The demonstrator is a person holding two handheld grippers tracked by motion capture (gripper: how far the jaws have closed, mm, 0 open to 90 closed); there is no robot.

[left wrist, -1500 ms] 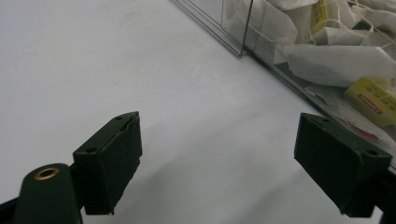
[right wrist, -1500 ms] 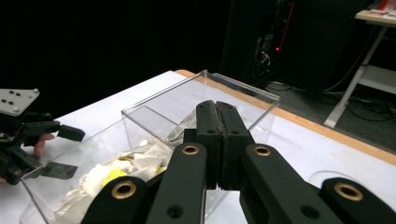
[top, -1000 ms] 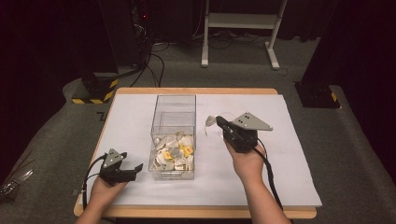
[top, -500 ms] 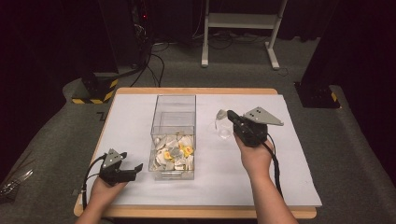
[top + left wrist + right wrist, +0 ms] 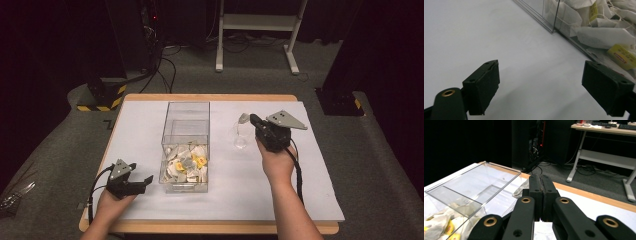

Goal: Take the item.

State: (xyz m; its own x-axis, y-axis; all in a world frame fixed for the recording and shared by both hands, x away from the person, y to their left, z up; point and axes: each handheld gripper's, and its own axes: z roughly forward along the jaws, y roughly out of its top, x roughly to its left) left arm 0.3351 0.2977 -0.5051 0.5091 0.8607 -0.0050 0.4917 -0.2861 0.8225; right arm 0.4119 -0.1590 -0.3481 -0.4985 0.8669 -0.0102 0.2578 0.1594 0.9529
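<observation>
Teabag (image 5: 243, 118) is held pinched in the shut right hand-held gripper (image 5: 254, 120), now carried further right of the clear box (image 5: 185, 145) toward a glass cup (image 5: 240, 139); left hand-held gripper (image 5: 142, 181) rests open, empty, left of the box.

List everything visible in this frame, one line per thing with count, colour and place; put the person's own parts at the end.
Clear box: one, transparent, middle of the table, divider inside.
Tea bags: a heap, white with yellow tags, near compartment of the box.
Single tea bag: one, pale, pinched at the right claw's tips, above the glass.
Glass: one, clear, on the sheet right of the box.
White sheet: one, covering the tabletop.
Table: one, wooden edge.
Desk frame: one, white, on the floor behind.
Black-and-yellow base: one, floor at far left.
Left claw: one, black, jaws apart, resting left of the box.
Right claw: one, black, jaws together on the tea bag.
</observation>
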